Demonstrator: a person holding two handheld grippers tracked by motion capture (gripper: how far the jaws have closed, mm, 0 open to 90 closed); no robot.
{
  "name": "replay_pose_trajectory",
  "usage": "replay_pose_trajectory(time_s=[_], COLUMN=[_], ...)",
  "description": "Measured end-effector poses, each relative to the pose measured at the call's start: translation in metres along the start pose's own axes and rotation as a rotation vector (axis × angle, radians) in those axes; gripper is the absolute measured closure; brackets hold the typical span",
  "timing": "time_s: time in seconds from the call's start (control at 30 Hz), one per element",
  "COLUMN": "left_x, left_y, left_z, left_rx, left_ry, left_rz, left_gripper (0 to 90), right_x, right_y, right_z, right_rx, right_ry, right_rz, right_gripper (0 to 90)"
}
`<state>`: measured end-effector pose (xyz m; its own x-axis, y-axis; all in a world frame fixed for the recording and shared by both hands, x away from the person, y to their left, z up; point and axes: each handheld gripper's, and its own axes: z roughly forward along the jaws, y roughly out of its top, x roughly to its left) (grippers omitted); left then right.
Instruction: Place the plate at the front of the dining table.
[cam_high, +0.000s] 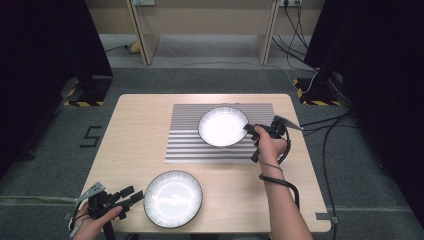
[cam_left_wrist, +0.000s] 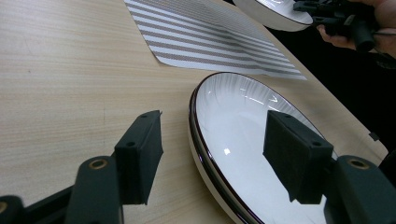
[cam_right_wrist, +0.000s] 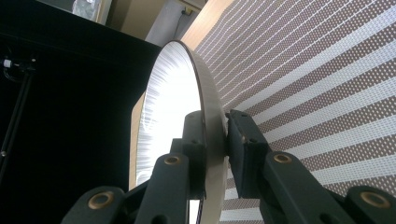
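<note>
Your left gripper (cam_high: 131, 196) and right gripper (cam_high: 248, 128) are matte black, each carrying a grey three-cornered plate on top. Brass-coloured rivets sit at the jaw joints, small screw holes dot the square black pads (cam_left_wrist: 140, 156), and a black cable coils around your bare right forearm.

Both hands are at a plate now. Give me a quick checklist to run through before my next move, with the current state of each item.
1. Right gripper clamped on the rim of the far plate: ok, jaws pinch the rim from both sides.
2. Far plate over the striped mat: ok.
3. Whether the far plate rests flat or is lifted: cannot tell.
4. Left gripper gripping the near plate: not ok, jaws open, straddling the rim without pressing.
5. Near plate fully on the table: ok, though close to the front edge.
6. Plates apart: ok, a wide gap of table.
</note>
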<state>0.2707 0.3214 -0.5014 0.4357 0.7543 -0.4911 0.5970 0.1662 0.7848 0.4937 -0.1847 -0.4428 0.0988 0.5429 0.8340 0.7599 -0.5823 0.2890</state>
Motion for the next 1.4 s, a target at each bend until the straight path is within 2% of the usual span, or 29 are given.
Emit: replay_pose_trajectory(time_s=[0.57, 1.4], left_x=[0.002, 0.002], left_y=[-0.002, 0.0], left_z=[0.002, 0.001], left_rx=[0.009, 0.003], left_ry=[0.0, 0.002], left_rz=[0.002, 0.005], left_gripper=[36.7, 36.7], right_x=[-0.002, 0.005], right_y=[0.008, 0.018], right_z=[0.006, 0.016], right_rx=[-0.01, -0.027], right_ry=[0.001, 0.013], right_rz=[0.018, 0.047], right_gripper=[77.7, 77.7])
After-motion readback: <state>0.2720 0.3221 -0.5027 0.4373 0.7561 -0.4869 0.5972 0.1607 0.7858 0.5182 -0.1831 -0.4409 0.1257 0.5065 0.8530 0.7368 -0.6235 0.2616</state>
